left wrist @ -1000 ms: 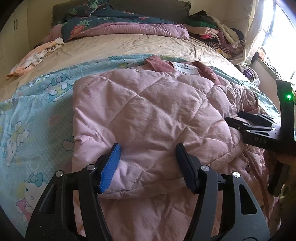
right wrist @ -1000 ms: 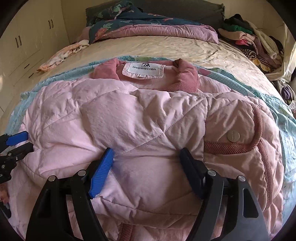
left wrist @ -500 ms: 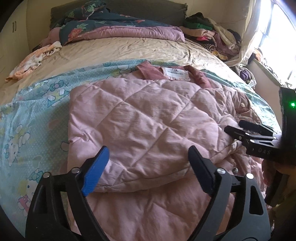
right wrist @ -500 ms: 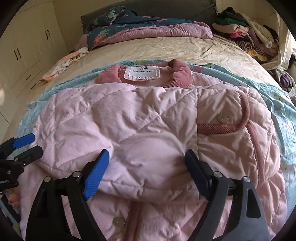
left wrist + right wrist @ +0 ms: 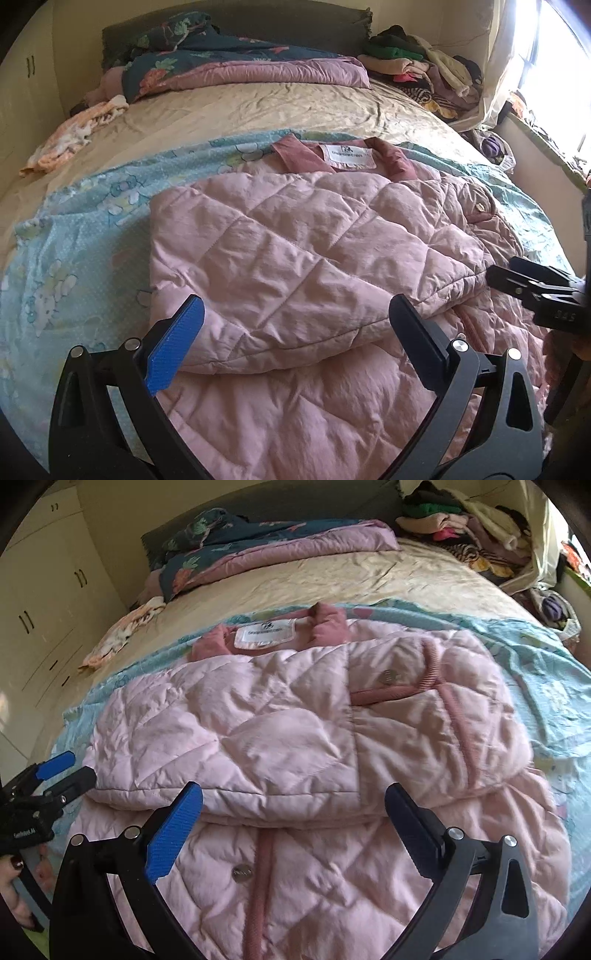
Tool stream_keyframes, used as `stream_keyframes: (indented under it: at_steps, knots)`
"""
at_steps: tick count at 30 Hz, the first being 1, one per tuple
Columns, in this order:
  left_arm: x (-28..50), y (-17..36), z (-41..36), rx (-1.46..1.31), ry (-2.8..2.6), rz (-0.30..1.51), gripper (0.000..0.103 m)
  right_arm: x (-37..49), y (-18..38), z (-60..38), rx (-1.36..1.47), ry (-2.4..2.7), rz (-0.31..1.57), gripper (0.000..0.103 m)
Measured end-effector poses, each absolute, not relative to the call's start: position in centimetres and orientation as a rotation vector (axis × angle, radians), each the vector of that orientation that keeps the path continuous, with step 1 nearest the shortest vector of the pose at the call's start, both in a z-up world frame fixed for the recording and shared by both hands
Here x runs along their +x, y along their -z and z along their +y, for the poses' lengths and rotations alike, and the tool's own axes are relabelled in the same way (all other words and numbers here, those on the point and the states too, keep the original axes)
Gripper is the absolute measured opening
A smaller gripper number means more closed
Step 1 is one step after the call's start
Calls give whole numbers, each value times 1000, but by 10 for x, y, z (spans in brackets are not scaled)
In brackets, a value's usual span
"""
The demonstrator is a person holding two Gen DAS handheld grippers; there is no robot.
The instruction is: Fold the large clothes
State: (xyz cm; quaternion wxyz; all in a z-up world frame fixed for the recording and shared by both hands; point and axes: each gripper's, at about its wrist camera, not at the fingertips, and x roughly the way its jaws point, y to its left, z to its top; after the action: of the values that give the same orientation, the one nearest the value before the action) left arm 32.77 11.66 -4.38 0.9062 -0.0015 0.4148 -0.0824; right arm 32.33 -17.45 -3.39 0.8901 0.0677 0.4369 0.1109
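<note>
A pink quilted jacket [image 5: 295, 258] lies on the bed, with a folded layer across its upper body, the darker pink collar and white label [image 5: 347, 157] at the far end. It also shows in the right wrist view [image 5: 295, 720]. My left gripper [image 5: 295, 332] is open and empty above the jacket's near part. My right gripper [image 5: 293, 812] is open and empty, above the folded edge. Each gripper shows at the other view's side: the right one [image 5: 535, 291] and the left one [image 5: 62, 771].
The jacket rests on a light blue cartoon sheet [image 5: 74, 251] over a beige bed [image 5: 258, 110]. A floral quilt [image 5: 240, 62] and a clothes pile [image 5: 424, 70] sit at the far end. A small peach garment [image 5: 74, 140] lies far left. Cupboards [image 5: 44, 609] stand at left.
Both grippers have pulled back toward me and opened wider. The folded layer stays lying on the jacket, and more of the jacket's lower part shows.
</note>
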Motion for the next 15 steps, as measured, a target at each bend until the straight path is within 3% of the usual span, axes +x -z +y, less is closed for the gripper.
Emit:
stream_keyframes:
  at_steps: [15]
  knots:
    - [295, 1, 105, 27, 160, 773, 94, 281, -22, -188, 155, -242, 785, 99]
